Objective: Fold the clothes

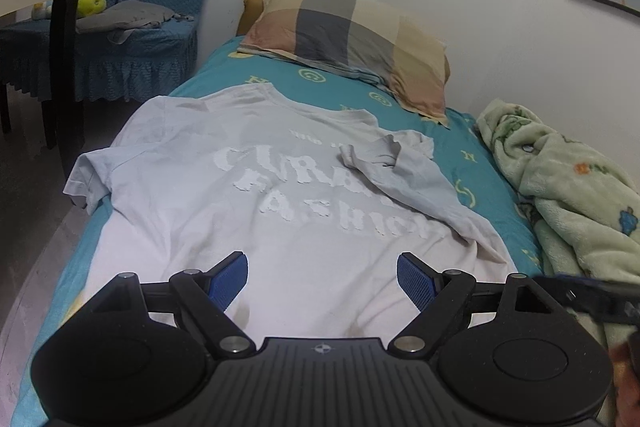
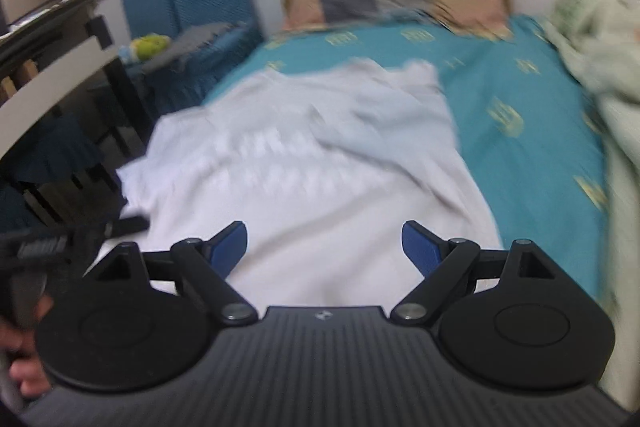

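A white T-shirt (image 1: 256, 187) with white raised lettering lies spread on the teal bed sheet (image 1: 472, 163), its hem toward me. Its right sleeve (image 1: 396, 151) is folded in over the body; its left sleeve (image 1: 86, 179) hangs at the bed's left edge. My left gripper (image 1: 322, 267) is open and empty above the shirt's lower part. In the blurred right wrist view, my right gripper (image 2: 324, 239) is open and empty above the same shirt (image 2: 304, 179). The left gripper's side (image 2: 52, 239) shows at that view's left edge.
A checked pillow (image 1: 348, 35) lies at the bed's head against the white wall. A green fleece blanket (image 1: 568, 187) is bunched along the bed's right side. A blue covered chair (image 1: 136, 27) with grey cloth and a dark chair frame (image 1: 68, 39) stand left of the bed.
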The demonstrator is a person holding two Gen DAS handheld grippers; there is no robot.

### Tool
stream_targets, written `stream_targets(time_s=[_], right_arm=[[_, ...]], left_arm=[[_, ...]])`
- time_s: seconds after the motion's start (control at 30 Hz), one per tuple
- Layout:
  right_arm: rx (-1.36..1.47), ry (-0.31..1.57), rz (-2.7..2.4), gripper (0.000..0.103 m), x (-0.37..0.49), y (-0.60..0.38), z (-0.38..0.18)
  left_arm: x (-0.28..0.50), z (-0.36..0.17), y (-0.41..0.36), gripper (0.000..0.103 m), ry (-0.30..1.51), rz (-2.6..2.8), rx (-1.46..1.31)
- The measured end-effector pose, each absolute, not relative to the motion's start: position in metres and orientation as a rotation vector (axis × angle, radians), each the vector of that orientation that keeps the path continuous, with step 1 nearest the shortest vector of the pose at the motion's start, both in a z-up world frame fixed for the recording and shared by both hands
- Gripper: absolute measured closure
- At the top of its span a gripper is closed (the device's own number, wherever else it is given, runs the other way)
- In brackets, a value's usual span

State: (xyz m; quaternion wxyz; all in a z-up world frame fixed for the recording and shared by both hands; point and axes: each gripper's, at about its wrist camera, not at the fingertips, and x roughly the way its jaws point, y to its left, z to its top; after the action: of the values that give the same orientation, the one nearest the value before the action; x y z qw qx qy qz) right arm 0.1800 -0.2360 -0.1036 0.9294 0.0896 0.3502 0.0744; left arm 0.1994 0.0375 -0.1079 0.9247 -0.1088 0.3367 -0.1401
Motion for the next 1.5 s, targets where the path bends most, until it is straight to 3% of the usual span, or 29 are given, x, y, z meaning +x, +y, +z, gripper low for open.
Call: stream_targets(time_s=[0.3, 0.53, 0.73, 0.83, 0.9, 0.93, 1.0, 1.27, 1.5], right_arm=[[0.265, 0.66, 0.078, 0.017, 0.167, -0.27, -0.112], [0.379, 0.674, 0.026, 0.017, 0.181, -0.3, -0.129], [0.433, 0.652, 0.029, 0.017, 0.197, -0.319, -0.142], [0.469, 0.67, 0.025, 0.017, 0.207, -0.33, -0.155], [0.501, 0.684, 0.018, 0.017, 0.213, -0.337, -0.164], [0.515, 0.692, 0.012, 0.017, 0.215, -0.34, -0.168], [0.549, 0.71, 0.005, 0.017, 0.218, -0.343, -0.174], [0.575, 0.747, 0.065, 0.017, 0.221, -0.327, -0.182], [0.531, 0.771, 0.075, 0.017, 0.223, -0.322, -0.183]], left_arm=[[0.219, -0.115, 0.007, 0.019, 0.746, -0.364, -0.279], [0.369, -0.113, -0.067, 0.019, 0.823, -0.426, -0.377], [0.512, -0.142, -0.121, 0.021, 0.943, -0.338, -0.436], [0.554, -0.165, -0.137, 0.037, 1.036, -0.33, -0.447], [0.566, -0.178, -0.148, 0.063, 1.099, -0.326, -0.427], [0.567, -0.178, -0.152, 0.07, 1.1, -0.333, -0.397], [0.567, -0.174, -0.157, 0.095, 1.097, -0.381, -0.352], [0.555, -0.106, -0.112, 0.098, 0.818, -0.553, -0.394], [0.576, -0.161, -0.106, 0.098, 0.883, -0.279, -0.248]])
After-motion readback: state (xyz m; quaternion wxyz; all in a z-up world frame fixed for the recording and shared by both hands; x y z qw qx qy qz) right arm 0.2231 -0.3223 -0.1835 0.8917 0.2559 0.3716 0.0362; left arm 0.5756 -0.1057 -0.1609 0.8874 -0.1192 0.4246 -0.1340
